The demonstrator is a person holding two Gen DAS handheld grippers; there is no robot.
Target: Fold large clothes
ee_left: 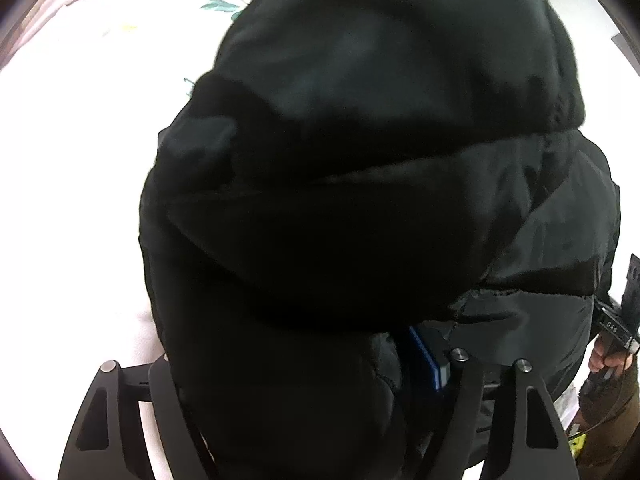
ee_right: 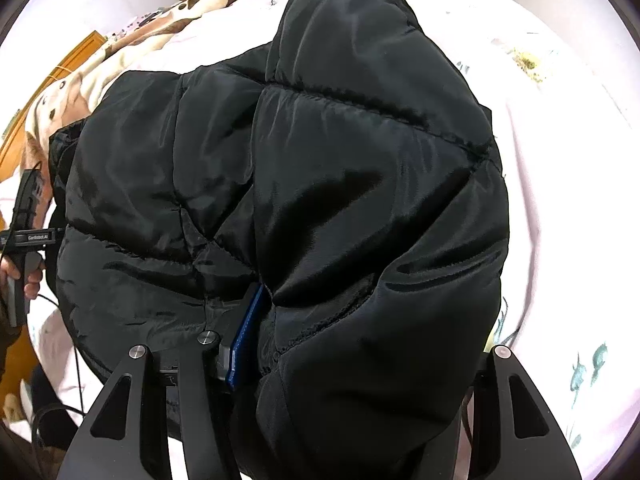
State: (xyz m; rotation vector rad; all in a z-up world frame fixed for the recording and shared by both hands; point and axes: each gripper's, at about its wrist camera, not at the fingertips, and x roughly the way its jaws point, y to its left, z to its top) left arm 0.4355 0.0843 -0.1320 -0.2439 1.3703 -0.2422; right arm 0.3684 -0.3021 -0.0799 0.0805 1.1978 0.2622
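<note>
1. The bed (ee_right: 560, 200) carries everything: a pale sheet printed with small teal and yellow motifs spreads under the clothing in both wrist views.
2. A black quilted puffer jacket (ee_right: 320, 180) lies bunched on the bed and fills most of each view, its stitched panels puffed up and folded over one another; in the left wrist view the jacket (ee_left: 360, 200) is dark and partly blurred.
3. A cream and brown blanket (ee_right: 100, 76) with paw-print patches lies along the far left of the bed, beside a wooden bed frame (ee_right: 76, 60).
4. The right gripper (ee_right: 316, 344) has jacket padding bulging between its two arms; one blue finger pad (ee_right: 246, 336) presses against the fabric, the other finger is buried under it, so it is pinching the jacket.
5. The left gripper (ee_left: 312, 364) is likewise swallowed by the jacket, with fabric heaped between its arms and a blue finger pad (ee_left: 426, 360) lying against the cloth on one side; it too is gripping the jacket.
6. Each view catches the other tool at its edge: the person's right hand (ee_left: 608, 358) by the jacket's right side, the left hand (ee_right: 28, 276) by its left side.
</note>
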